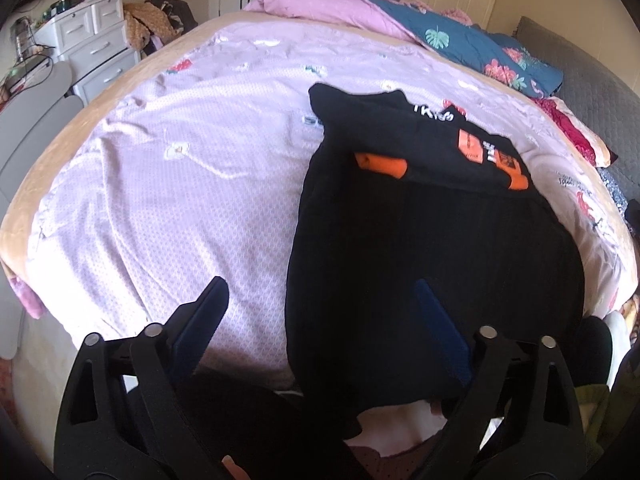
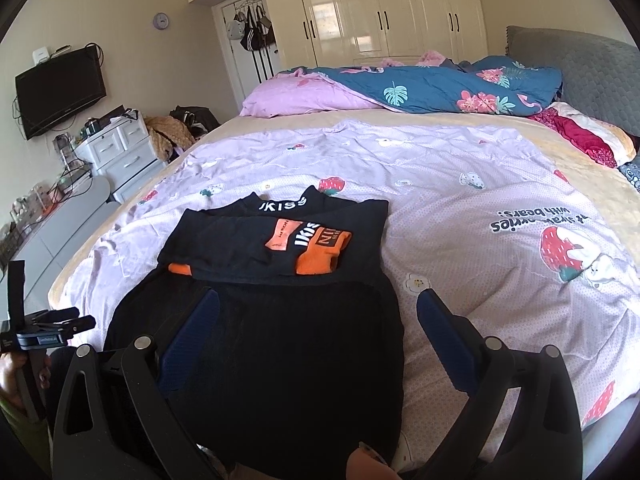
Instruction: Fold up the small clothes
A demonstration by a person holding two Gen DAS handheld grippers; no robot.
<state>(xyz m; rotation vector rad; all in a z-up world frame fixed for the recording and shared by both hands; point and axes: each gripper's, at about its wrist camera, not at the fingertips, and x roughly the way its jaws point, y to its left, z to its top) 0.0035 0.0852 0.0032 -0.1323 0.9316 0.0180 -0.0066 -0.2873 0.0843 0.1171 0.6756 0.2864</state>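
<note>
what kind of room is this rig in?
A home bedroom, almost certainly. A wide bed with a lilac strawberry-print cover fills the view, a bunched quilt lies at its far end, and glossy built-in wardrobes line the back wall. A black garment lies on the bed for folding.

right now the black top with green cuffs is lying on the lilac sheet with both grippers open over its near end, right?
Not quite: the cuffs are orange, as the right wrist view shows. The black top does lie on the lilac sheet, with the left gripper and the right gripper open over its near end.

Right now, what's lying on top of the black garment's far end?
A folded black top with orange patches lies across the black garment. What it covers there is hidden.
</note>
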